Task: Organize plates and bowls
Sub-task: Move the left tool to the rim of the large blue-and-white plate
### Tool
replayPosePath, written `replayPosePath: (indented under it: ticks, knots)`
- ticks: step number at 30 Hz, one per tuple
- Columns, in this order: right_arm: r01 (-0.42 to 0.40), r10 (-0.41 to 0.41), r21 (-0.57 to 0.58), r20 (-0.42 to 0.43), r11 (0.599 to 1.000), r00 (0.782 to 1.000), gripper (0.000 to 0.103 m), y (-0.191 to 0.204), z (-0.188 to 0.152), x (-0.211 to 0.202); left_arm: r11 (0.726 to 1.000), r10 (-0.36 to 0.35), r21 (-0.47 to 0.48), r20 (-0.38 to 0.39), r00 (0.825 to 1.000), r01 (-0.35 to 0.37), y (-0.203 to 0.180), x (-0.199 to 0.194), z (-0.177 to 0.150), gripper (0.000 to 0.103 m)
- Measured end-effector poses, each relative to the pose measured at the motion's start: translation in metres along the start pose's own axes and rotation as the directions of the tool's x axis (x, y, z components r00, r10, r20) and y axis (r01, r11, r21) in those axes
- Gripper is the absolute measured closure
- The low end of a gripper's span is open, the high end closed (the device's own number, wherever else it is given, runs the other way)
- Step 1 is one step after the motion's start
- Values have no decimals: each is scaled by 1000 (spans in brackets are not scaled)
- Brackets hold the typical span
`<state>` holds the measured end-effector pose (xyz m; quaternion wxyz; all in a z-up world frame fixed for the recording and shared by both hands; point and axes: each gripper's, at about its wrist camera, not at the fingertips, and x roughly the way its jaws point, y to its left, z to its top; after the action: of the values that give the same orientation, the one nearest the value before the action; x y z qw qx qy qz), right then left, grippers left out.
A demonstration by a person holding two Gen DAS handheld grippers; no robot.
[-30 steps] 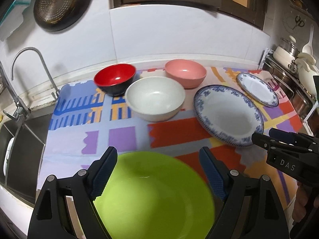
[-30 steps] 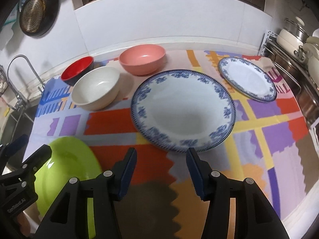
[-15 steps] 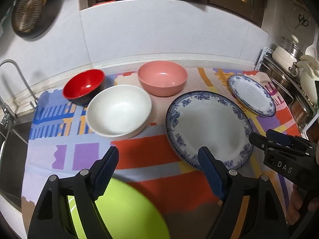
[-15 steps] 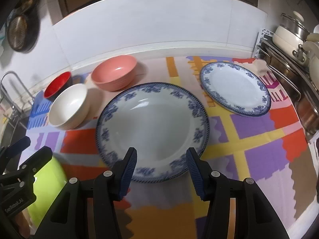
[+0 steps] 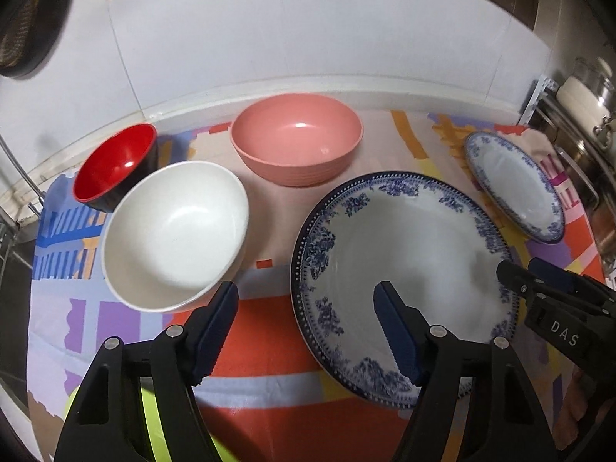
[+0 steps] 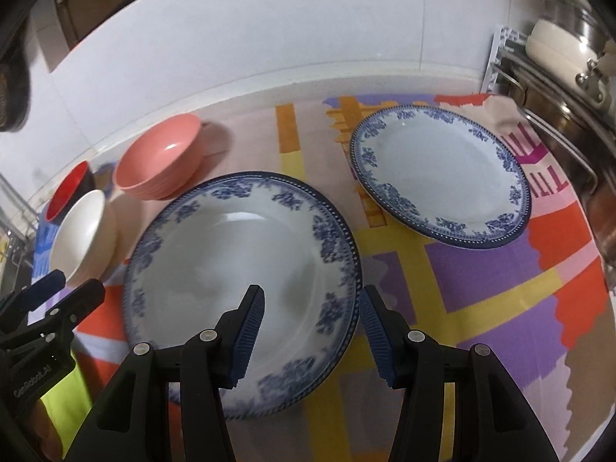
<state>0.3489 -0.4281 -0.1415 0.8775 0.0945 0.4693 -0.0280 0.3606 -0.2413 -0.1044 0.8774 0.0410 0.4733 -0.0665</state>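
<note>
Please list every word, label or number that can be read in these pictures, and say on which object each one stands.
"DAS": white letters on the black body of the right gripper, seen from the left wrist view.
"GenRobot.AI", as far as it can be read: small white letters on the black body of the left gripper, seen from the right wrist view; blurred.
No other text is readable.

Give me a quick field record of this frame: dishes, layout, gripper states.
surface: patterned cloth on a counter
bowls: red bowl, white bowl, pink bowl, all upright and empty
plates: large blue-rimmed plate, smaller blue-rimmed plate, lying apart; green plate at near left edge
left gripper: fingers apart, just been closing, nothing between them
right gripper: fingers apart over the large plate's near rim, no grip
</note>
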Motion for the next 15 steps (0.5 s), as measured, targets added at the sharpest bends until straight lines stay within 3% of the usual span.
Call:
replayPosePath:
  ticks: [15]
  knots:
    - [4, -3, 21, -45, 1000, 999, 51, -13, 11, 40, 999, 35, -21, -64, 997, -36, -7, 44, 10, 42]
